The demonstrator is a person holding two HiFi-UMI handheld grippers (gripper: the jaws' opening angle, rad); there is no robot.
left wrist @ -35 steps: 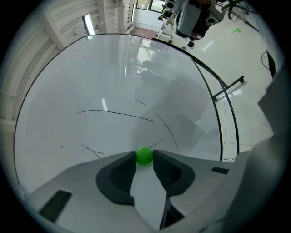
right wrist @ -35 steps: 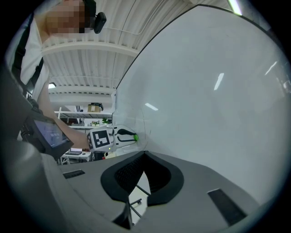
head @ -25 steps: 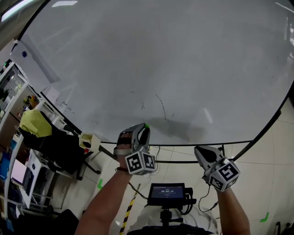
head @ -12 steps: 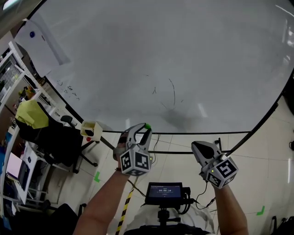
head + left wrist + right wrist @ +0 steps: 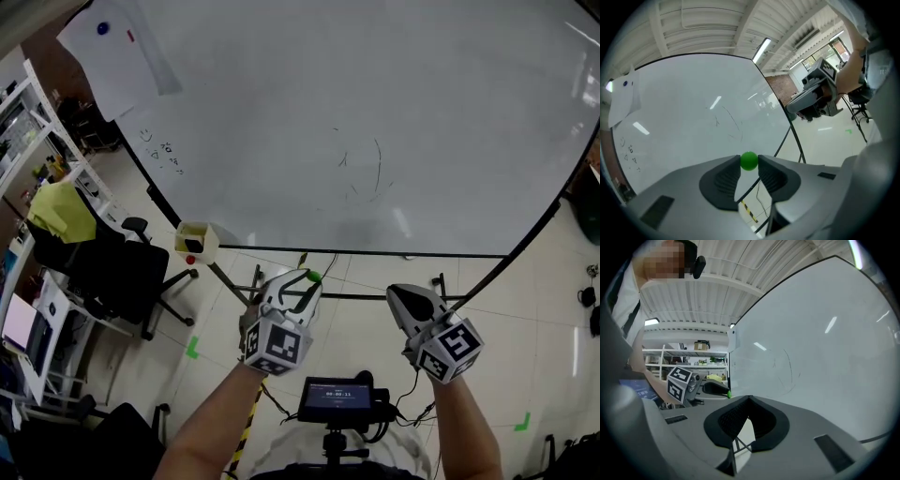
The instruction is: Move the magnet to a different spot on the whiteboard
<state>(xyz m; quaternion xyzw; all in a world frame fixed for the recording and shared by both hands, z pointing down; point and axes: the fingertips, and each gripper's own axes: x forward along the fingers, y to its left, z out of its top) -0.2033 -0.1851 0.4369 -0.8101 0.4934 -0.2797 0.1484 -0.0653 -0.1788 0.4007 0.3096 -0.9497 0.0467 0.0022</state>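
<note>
A small green ball magnet (image 5: pixel 749 161) sits pinched between the tips of my left gripper (image 5: pixel 749 164), which is shut on it. In the head view the magnet (image 5: pixel 312 277) shows at the tip of the left gripper (image 5: pixel 305 283), below the bottom edge of the big whiteboard (image 5: pixel 328 103) and apart from it. My right gripper (image 5: pixel 400 296) is beside it on the right, jaws shut with nothing in them; their tips meet in the right gripper view (image 5: pixel 749 398). That view also catches the left gripper (image 5: pixel 712 389) with the magnet (image 5: pixel 728 393).
A white paper (image 5: pixel 117 56) hangs at the board's upper left under a blue magnet (image 5: pixel 102 29). Faint pen strokes (image 5: pixel 377 169) mark the board's middle. A yellowish box (image 5: pixel 195 242) sits at the board's lower left corner. A black office chair (image 5: pixel 117 277) and shelves stand at left.
Both grippers have drawn back from the whiteboard and lie lower in the head view. The left gripper has rolled and still holds the green magnet. The paper has come into fuller view.
</note>
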